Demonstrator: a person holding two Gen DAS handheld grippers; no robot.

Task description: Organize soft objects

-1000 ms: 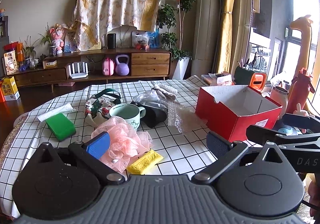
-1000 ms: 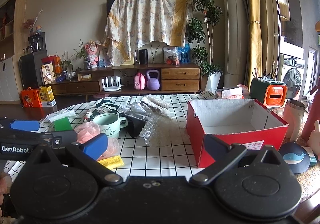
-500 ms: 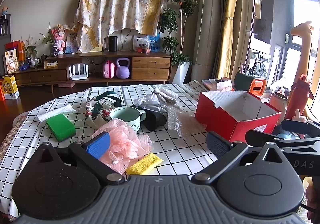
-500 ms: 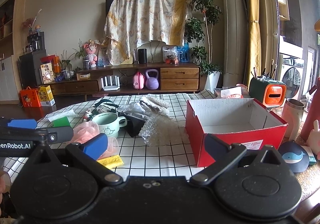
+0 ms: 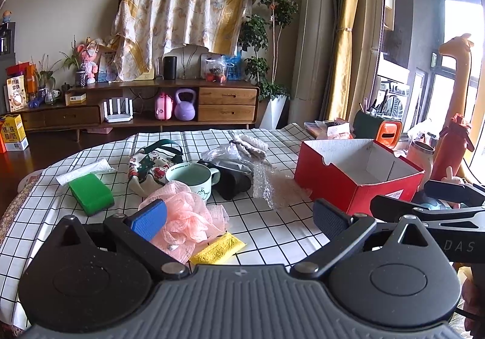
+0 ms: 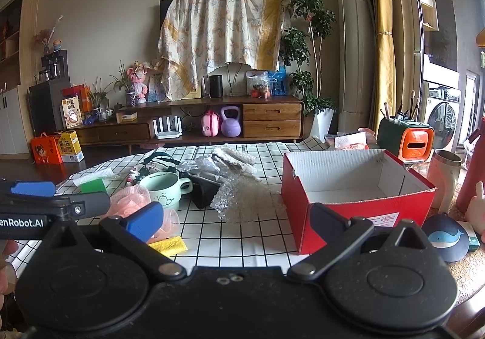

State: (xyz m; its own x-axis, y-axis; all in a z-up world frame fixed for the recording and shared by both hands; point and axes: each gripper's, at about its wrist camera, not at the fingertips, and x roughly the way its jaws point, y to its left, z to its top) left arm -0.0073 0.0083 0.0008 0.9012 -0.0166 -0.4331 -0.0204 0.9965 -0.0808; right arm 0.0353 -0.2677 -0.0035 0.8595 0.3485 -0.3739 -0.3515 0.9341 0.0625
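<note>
A pink mesh bath pouf [image 5: 188, 214] lies on the checked tablecloth near my left gripper [image 5: 239, 217], which is open and empty above the table's near edge. A yellow sponge cloth [image 5: 219, 249] lies just in front of the pouf. A green sponge [image 5: 91, 194] lies to the left. Bubble wrap [image 5: 269, 184], a knitted cloth [image 5: 250, 143] and a floral pouch [image 5: 148, 164] lie further back. An open, empty red box [image 6: 351, 196] stands at the right. My right gripper [image 6: 236, 225] is open and empty, facing the box and the bubble wrap [image 6: 242, 199].
A mint mug [image 5: 191, 178] and a black object [image 5: 233, 181] sit among the soft things. A steel tumbler [image 6: 444, 178], a red bottle [image 5: 451, 148], an orange-green holder [image 6: 406, 139] and a dark whale pad [image 6: 445, 237] stand right of the box.
Both grippers have tilted or risen slightly, so the table sits lower in view. Both stay open and empty. Nothing on the table has moved.
</note>
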